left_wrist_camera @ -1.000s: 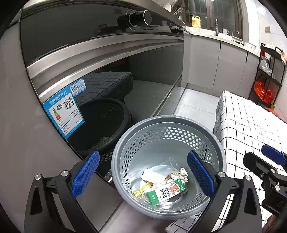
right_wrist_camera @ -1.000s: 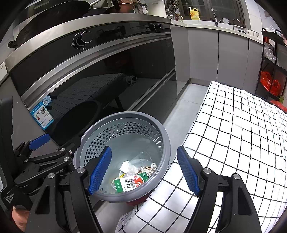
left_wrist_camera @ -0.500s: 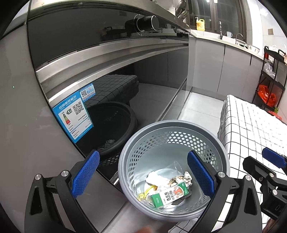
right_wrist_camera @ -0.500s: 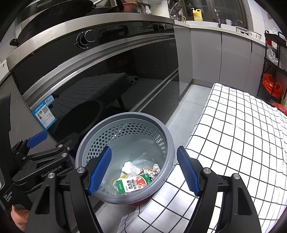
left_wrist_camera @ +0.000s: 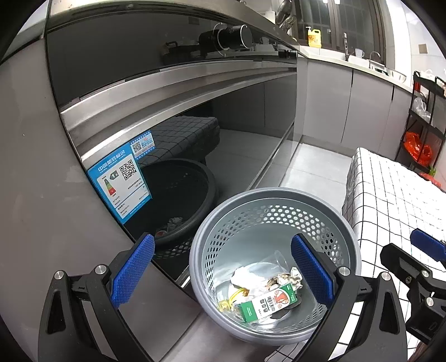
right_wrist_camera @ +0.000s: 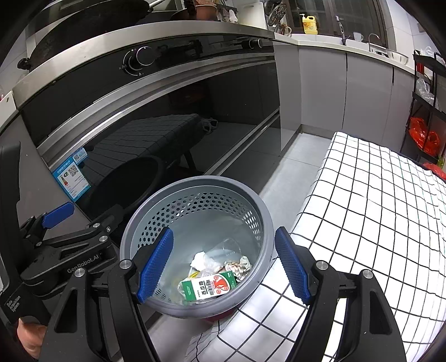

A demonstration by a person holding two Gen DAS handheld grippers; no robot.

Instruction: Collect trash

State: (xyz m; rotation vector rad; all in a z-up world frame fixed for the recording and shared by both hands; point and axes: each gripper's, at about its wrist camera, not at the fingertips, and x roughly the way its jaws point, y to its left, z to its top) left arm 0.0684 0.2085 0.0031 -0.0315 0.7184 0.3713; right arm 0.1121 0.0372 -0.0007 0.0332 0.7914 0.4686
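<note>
Your views are sharp, evenly lit from above. Checked cloth [right_wrist_camera: 376, 217] blows out white; glossy oven front [left_wrist_camera: 223, 117] mirrors the floor. Heavy fisheye bending, black corners.

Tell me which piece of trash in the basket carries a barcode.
The green-and-white carton, lying flat at the basket's near side. The crumpled paper and clear plastic cup behind it are unprinted.

A home kitchen: stove knob [right_wrist_camera: 143, 55], grey cabinets [right_wrist_camera: 368, 92], sink tap [right_wrist_camera: 340, 26], detergent bottle [right_wrist_camera: 309, 24].
</note>
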